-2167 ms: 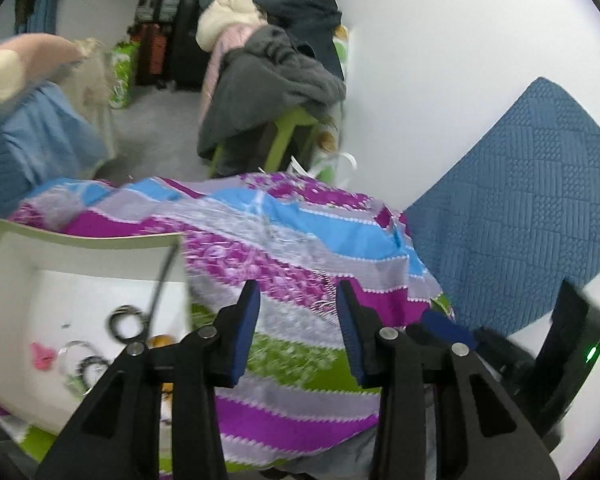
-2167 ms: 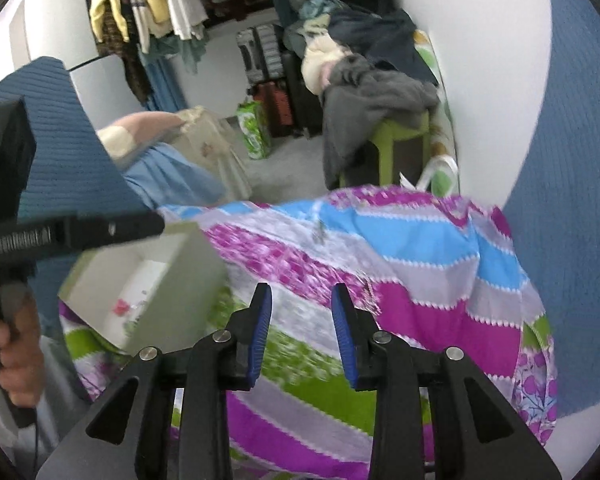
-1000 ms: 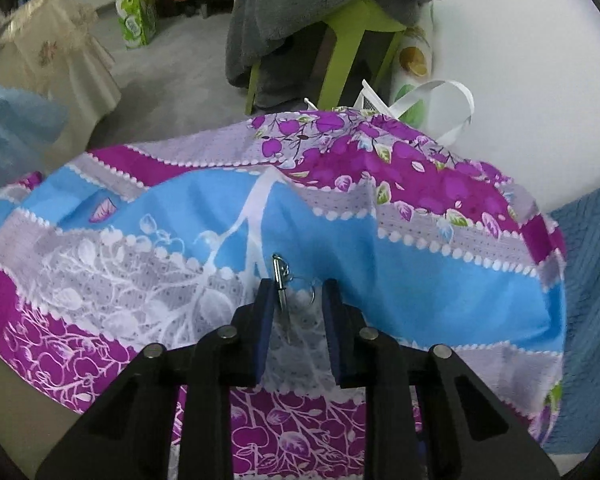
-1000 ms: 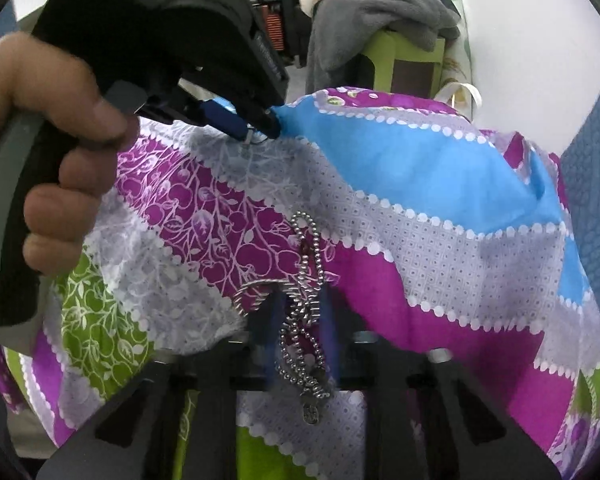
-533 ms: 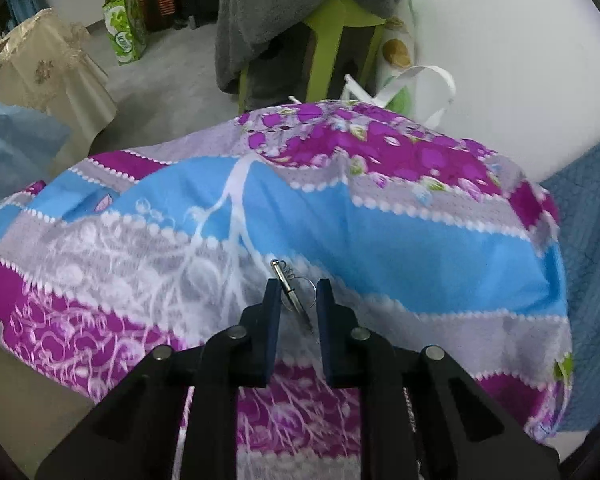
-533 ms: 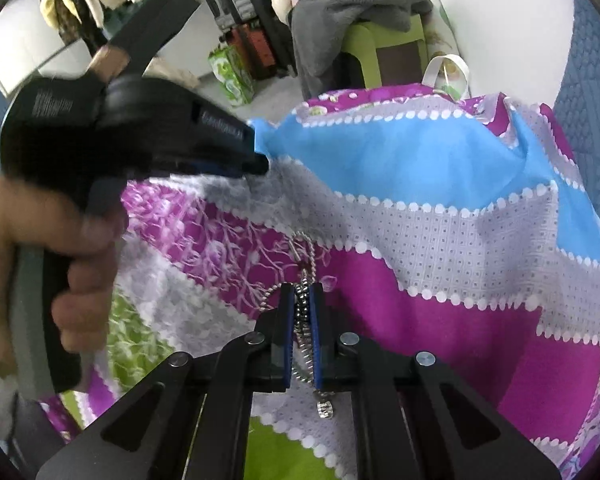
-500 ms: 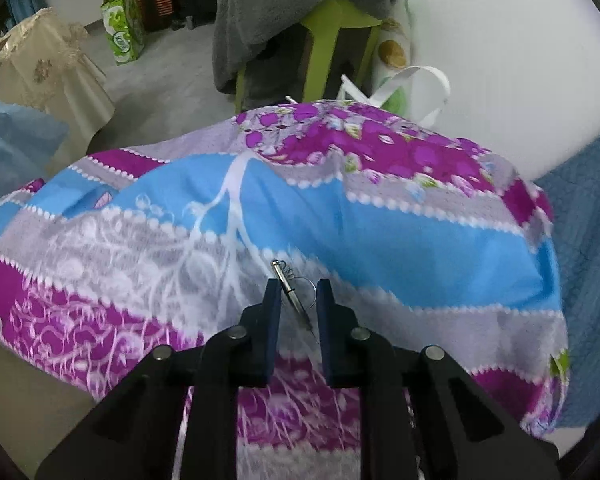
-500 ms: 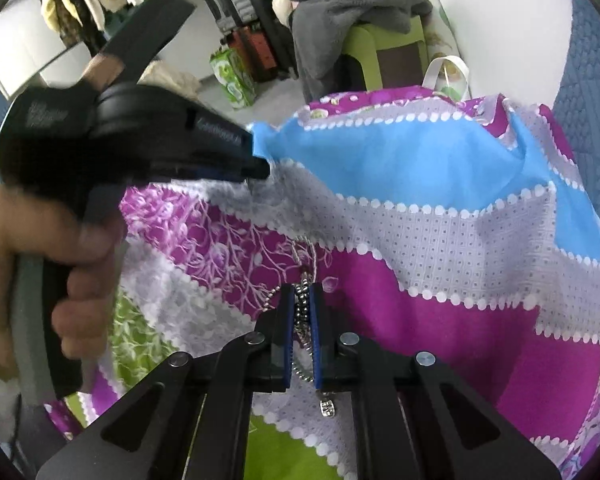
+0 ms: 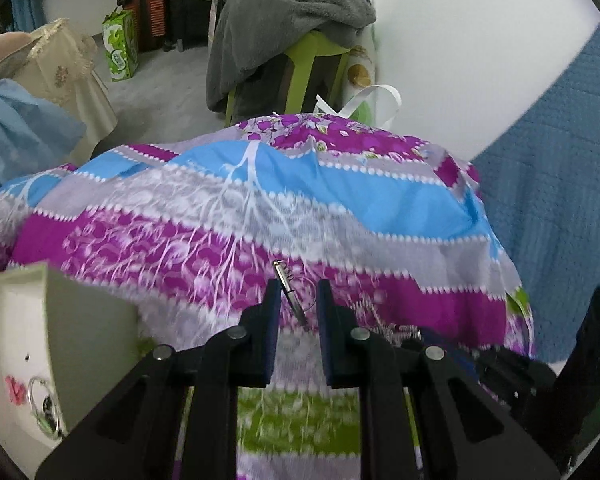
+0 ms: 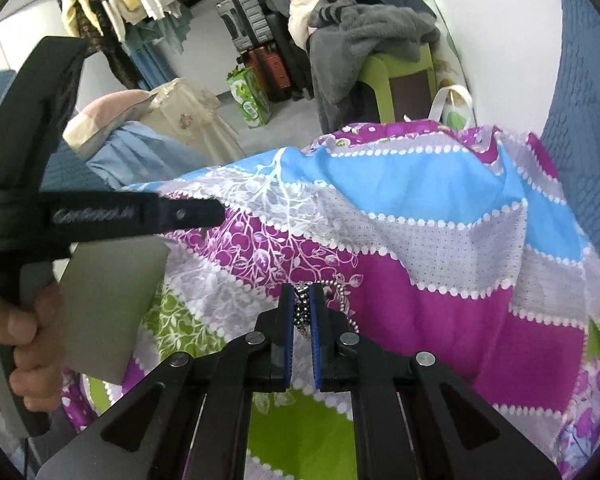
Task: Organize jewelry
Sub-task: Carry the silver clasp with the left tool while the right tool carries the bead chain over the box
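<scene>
1. Patterned cloth (image 9: 340, 208), striped purple, blue, grey and green, fills both views. One cloth is seen; half a second ago it sat nearer in the left wrist view, and now more of its green stripe shows at the bottom.

2. One pale box (image 9: 40, 320) has come back into the lower left corner of the left wrist view, where half a second ago only cloth showed. Inside it lie a pink piece (image 9: 14, 390) and at least one ring-shaped piece (image 9: 40, 396); the rest is cut off by the frame edge.

3. One left gripper (image 9: 298, 304) holds a small silver clasp with a ring (image 9: 294, 292) between its two blue pads, lifted clear of the cloth. Its jaws have just been closing and now stand narrow on the clasp.

4. One right gripper (image 10: 302, 312) is clamped tight on a silver bead chain (image 10: 302, 308), which loops out to the right of the pads over the purple stripe. Half a second ago the chain trailed further up the cloth.

5. One hand (image 10: 28, 344) grips the left gripper's handle at the left of the right wrist view.
</scene>
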`<state>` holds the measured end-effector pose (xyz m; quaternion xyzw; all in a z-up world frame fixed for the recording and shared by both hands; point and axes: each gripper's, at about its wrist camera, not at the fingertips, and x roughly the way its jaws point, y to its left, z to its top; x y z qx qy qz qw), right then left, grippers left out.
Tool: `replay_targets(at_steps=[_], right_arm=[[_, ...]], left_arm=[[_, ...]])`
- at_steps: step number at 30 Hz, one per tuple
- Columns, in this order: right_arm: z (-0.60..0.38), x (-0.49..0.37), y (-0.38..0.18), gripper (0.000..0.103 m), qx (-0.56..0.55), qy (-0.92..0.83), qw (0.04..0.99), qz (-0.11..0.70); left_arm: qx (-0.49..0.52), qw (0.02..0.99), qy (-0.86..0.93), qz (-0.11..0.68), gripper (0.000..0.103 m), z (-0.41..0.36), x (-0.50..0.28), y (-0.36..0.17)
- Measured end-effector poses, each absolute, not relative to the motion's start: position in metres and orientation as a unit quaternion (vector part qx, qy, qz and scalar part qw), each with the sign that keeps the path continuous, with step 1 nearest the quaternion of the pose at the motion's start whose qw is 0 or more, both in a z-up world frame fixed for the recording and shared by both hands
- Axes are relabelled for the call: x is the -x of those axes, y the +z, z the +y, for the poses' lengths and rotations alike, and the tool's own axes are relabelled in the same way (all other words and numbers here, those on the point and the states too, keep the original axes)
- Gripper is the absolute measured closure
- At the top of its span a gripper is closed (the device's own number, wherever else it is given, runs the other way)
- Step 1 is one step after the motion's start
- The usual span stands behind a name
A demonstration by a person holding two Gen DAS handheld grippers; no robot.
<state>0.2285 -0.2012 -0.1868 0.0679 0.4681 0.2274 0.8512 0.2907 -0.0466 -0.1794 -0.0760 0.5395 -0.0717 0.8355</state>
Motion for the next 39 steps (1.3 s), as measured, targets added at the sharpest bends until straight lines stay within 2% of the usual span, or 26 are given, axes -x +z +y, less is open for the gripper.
replay_targets(at_steps=[8, 14, 25, 32, 39], right_arm=[[-0.190, -0.203, -0.160, 0.098, -0.058, 0.215, 0.862, 0.456], [-0.181, -0.191, -0.126, 0.098, -0.052, 0.210, 0.873, 0.436], [-0.143, -0.188, -0.039, 0.098, -0.045, 0.226, 0.890, 0.394], [-0.102, -0.191, 0.031, 0.098, -0.030, 0.254, 0.900, 0.353], [-0.058, -0.191, 0.073, 0.098, -0.015, 0.275, 0.903, 0.330]], left_arm=[[0.082, 0.838, -0.082, 0.533, 0.085, -0.033, -0.247, -0.169], [0.083, 0.843, -0.098, 0.522, 0.085, -0.021, -0.229, -0.140], [0.072, 0.865, -0.107, 0.484, 0.085, 0.011, -0.213, -0.057], [0.078, 0.888, -0.095, 0.443, 0.085, 0.060, -0.209, 0.011], [0.082, 0.898, -0.080, 0.426, 0.085, 0.110, -0.201, 0.043]])
